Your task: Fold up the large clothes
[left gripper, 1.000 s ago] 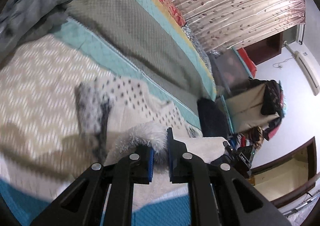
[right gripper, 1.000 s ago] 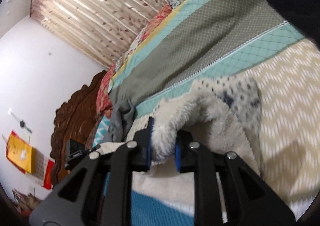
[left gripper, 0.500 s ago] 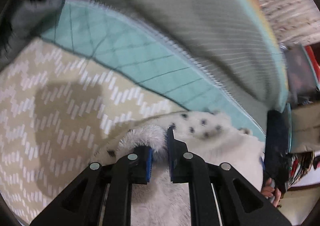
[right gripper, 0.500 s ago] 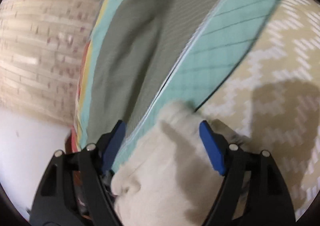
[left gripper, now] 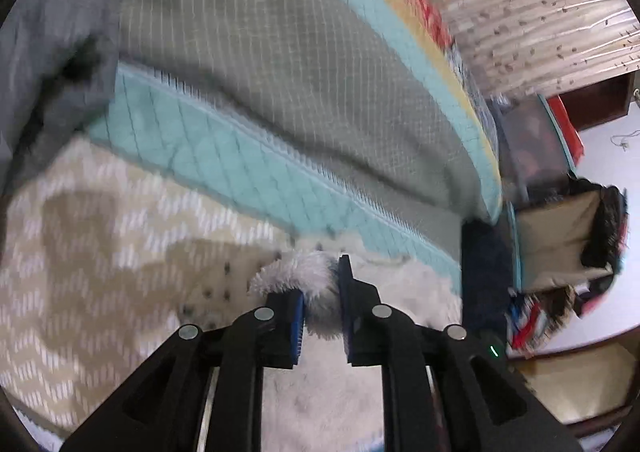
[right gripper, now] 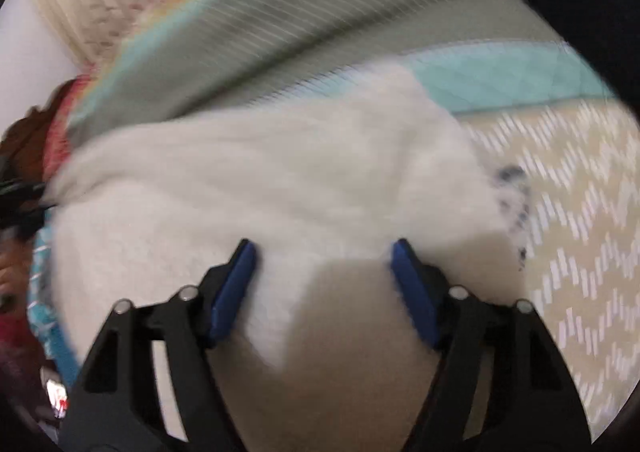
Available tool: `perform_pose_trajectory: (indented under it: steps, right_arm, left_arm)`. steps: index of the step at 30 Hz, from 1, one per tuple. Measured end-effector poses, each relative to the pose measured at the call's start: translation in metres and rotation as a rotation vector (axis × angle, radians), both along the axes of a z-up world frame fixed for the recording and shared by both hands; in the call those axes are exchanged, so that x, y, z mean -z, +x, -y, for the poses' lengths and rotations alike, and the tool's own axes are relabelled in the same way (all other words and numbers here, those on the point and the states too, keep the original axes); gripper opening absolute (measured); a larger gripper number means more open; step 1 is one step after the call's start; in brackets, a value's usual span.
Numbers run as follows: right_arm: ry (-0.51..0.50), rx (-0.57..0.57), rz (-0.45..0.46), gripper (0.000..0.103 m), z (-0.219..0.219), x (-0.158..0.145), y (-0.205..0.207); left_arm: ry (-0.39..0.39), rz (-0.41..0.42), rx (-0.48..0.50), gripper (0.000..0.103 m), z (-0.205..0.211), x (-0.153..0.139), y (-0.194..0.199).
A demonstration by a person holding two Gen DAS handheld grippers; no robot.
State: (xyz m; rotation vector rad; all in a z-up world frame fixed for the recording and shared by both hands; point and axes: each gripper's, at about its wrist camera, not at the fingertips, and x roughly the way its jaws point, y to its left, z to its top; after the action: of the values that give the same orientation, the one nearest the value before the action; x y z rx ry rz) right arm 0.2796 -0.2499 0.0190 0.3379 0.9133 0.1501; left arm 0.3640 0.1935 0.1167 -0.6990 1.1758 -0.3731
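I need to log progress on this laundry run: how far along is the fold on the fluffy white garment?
Done: one fold looks made; the fluffy white garment lies doubled on the chevron bedspread. In hand: the left tongs pinch its furry edge, while the right tongs have just opened, then closed slightly, and stand open over the fleece, pressing nothing. Left: release the left corner and fold again; the garment is not yet compact.
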Motion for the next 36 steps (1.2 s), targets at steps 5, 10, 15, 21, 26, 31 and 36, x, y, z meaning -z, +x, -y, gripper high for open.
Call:
perform_pose_trajectory:
  steps: [5,10,15,21,26,31,36]
  right_arm:
    - [0.027,0.095,-0.009,0.055,0.013,-0.003,-0.006]
    - [-0.048,0.168,-0.064,0.049,0.011,-0.007,-0.006]
    - [-0.221,0.168,0.039,0.051,-0.014,-0.033,-0.02]
    - [-0.189,-0.209,0.209,0.079,-0.133,-0.076,-0.048]
    - [-0.105,-0.441,0.138,0.079,-0.218,-0.062,-0.07]
    - [-0.106,-0.384,-0.019,0.079,-0.223,-0.005,-0.061]
    - [0.015,-0.291,-0.072,0.079,-0.198,0.014,-0.048]
  left_arm:
    - [0.079,-0.146,0.071,0.04,-0.006,0.024,-0.008]
    - [0.11,-0.126,-0.12,0.04,-0.067,0.011,-0.023]
    - [0.122,-0.018,-0.229,0.04,-0.119,-0.03,-0.063]
    - [0.074,0.13,-0.021,0.063,-0.055,0.0,-0.144]
    - [0.031,0.177,0.063,0.069,-0.002,0.042,-0.185]
    - [-0.098,0.205,0.046,0.082,0.011,0.067,-0.202]
    - [0.091,0.175,0.123,0.041,0.043,0.087,-0.197]
